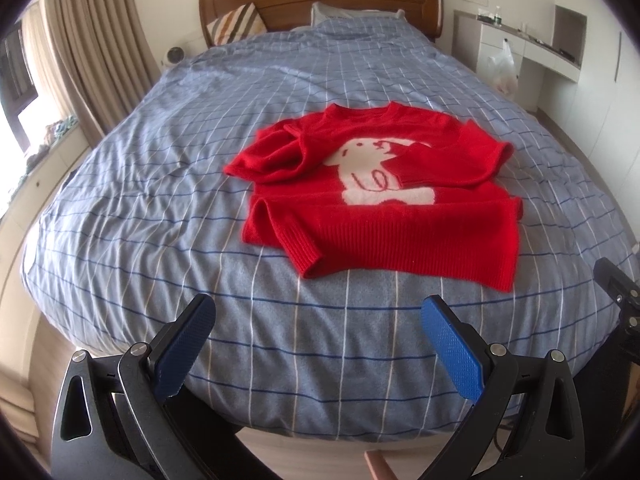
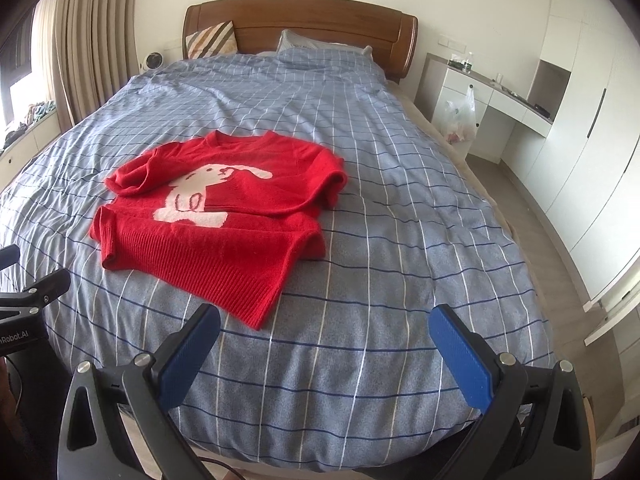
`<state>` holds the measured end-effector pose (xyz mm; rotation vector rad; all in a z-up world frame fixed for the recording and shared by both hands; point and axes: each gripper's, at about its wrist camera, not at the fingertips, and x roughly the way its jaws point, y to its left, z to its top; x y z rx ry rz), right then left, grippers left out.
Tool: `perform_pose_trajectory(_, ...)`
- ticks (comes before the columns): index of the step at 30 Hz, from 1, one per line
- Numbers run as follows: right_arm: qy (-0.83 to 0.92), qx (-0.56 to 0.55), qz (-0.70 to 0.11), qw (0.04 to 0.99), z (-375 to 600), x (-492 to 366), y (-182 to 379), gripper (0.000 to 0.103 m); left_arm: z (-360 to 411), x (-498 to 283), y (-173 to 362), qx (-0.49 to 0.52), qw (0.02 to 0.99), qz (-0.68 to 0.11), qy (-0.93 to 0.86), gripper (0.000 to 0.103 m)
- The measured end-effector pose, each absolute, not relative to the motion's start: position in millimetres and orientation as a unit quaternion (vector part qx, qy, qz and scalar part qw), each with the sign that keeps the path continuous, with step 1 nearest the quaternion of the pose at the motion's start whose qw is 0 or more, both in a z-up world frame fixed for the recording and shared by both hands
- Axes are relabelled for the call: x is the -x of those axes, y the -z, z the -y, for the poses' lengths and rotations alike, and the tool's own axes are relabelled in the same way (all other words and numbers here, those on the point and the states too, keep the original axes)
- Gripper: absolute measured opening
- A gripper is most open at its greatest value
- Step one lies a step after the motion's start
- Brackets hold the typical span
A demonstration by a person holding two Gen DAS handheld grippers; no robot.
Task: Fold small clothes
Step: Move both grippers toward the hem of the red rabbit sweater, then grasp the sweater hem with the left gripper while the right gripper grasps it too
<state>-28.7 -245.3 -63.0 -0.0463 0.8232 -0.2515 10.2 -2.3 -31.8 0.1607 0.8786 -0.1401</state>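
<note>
Hovering above the foot of the bed, the left gripper (image 1: 318,314) and the right gripper (image 2: 324,324) both hang with jaws spread wide and nothing between their blue pads, well short of any cloth. Beyond them the blue checked duvet (image 1: 160,184) runs bare up to the hem of a red sweater (image 1: 384,216), which lies front-up near the middle of the bed, its white dog motif (image 2: 200,196) showing. Both sleeves are already drawn in across the chest, the left one bunched loosely, the right one lying flatter over the motif. By that lie, the sleeve step looks done and the lengthwise fold is in hand. The next move likely calls for each gripper to reach forward, pinch one corner of the ribbed hem, and carry it up toward the collar without dragging the sleeves loose. Farther back sit a pillow (image 2: 308,46) and the wooden headboard (image 2: 300,24).
</note>
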Motion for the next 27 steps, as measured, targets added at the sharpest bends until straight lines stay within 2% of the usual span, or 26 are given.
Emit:
perform_pose_trajectory(14, 0.095, -0.013, -0.371, 0.924, 237, 37, 54, 0.103, -3, -4, 21, -0.047, 0.909, -0.403, 0.094, 0.103)
perform_pose_trajectory(27, 0.092, -0.023, -0.376, 0.922, 241, 40, 61, 0.103, 3, -7, 23, -0.046, 0.906, -0.41, 0.091, 0.103)
